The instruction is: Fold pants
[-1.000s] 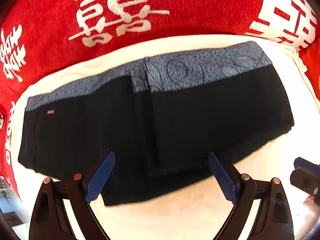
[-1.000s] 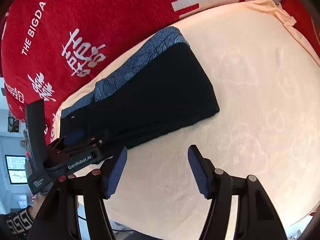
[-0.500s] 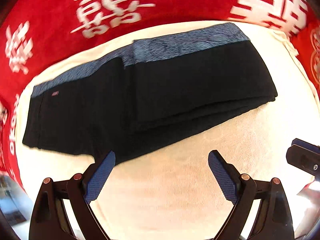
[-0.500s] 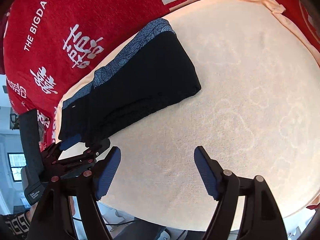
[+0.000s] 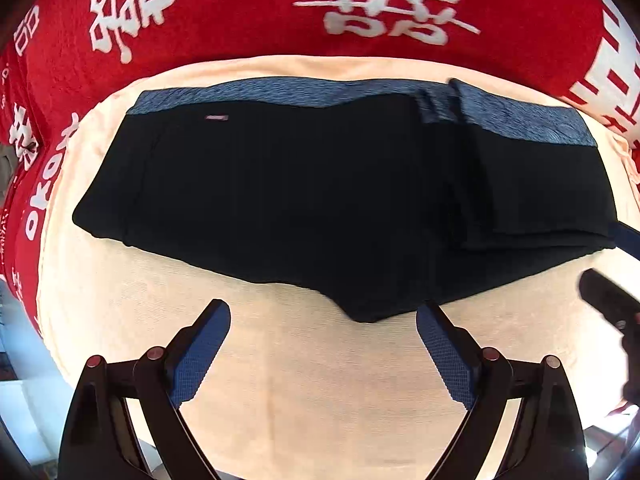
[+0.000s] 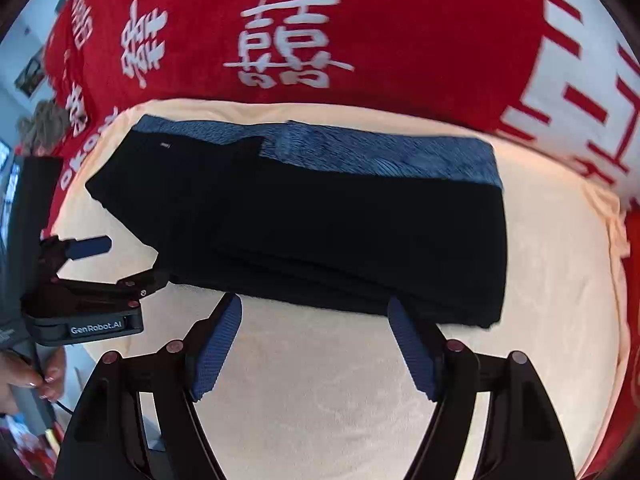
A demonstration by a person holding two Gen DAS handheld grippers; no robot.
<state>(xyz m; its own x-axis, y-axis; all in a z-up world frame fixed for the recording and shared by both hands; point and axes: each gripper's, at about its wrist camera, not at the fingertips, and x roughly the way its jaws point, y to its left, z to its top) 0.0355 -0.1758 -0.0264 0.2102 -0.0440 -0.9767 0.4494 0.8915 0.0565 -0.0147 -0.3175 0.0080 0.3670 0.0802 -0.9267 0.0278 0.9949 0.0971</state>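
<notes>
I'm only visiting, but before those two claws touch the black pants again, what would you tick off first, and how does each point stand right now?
1. Left gripper open and holding nothing: ok.
2. Right gripper open and holding nothing: ok; its jaws have just been opening.
3. Black pants lying flat on the cream towel, blue waistband along the far edge: ok.
4. One end already folded over, layers stacked at the right: ok.
5. Stacked edges lined up evenly: not ok; the lower layers stick out at the near edge.
6. Both grippers clear of the cloth: cannot tell for the right one, whose fingertips sit right at the pants' near edge.
</notes>
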